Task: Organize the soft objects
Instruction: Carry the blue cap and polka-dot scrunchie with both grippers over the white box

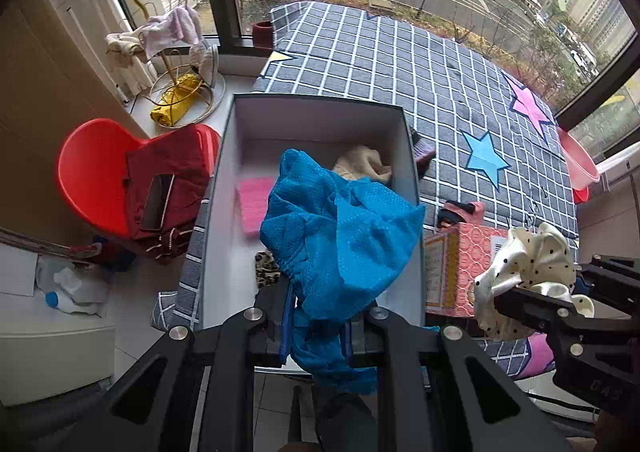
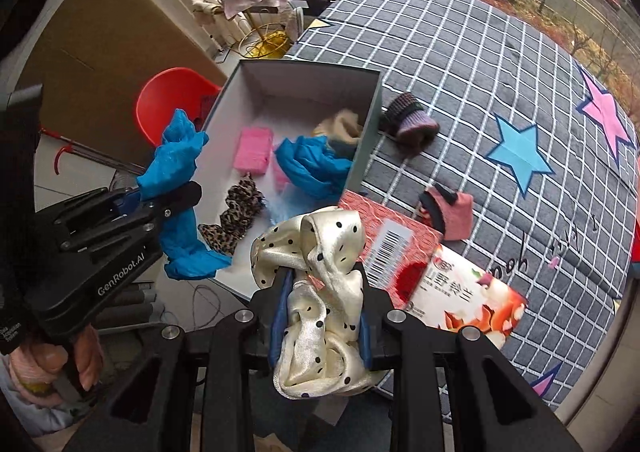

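My left gripper is shut on a blue cloth and holds it over the near end of an open white box; it also shows in the right wrist view. My right gripper is shut on a cream polka-dot scrunchie, held just right of the box's near corner; the scrunchie also shows in the left wrist view. Inside the box lie a pink sponge-like pad, a leopard scrunchie, a cream fabric piece and another blue cloth.
The box stands on a grey checked mattress with star patches. A purple knit cuff, a pink sock and a red printed carton lie on it. A red chair with red clothes and a phone stands left.
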`<action>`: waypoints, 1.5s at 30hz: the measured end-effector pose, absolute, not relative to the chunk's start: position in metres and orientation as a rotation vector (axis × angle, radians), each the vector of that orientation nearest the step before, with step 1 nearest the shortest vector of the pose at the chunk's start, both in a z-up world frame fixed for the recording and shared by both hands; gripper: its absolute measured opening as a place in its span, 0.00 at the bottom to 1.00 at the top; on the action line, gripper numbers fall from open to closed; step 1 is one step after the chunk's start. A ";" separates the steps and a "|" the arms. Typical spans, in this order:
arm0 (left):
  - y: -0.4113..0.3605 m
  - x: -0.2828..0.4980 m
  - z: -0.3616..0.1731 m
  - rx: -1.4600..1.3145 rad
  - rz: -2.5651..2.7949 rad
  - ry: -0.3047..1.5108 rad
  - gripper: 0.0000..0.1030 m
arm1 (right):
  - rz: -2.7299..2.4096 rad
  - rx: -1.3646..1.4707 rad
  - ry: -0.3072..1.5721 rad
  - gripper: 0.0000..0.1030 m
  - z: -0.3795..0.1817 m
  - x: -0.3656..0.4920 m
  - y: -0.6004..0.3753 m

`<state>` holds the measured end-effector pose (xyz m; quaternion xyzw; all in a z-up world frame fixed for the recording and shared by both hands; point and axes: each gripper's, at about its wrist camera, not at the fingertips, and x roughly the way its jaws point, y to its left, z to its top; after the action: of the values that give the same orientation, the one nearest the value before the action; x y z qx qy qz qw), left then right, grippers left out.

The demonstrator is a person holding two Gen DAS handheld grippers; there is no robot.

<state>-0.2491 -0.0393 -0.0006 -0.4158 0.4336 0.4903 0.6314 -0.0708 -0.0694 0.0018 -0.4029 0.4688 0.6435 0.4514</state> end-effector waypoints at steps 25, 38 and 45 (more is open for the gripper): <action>-0.001 -0.271 -0.027 -1.004 1.181 1.012 0.20 | 1.608 -1.077 1.170 0.28 -0.011 -0.117 0.001; 0.026 -0.268 -0.052 -1.031 1.182 1.054 0.21 | 1.561 -1.112 1.158 0.28 -0.032 -0.123 0.041; 0.036 -0.266 -0.057 -1.037 1.183 1.070 0.21 | 1.556 -1.113 1.160 0.28 -0.039 -0.124 0.053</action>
<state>-0.2660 0.0355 -0.0575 -0.4437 0.4578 0.5062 0.5808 -0.1240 0.0534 -0.0389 -0.4476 0.4664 0.6256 0.4369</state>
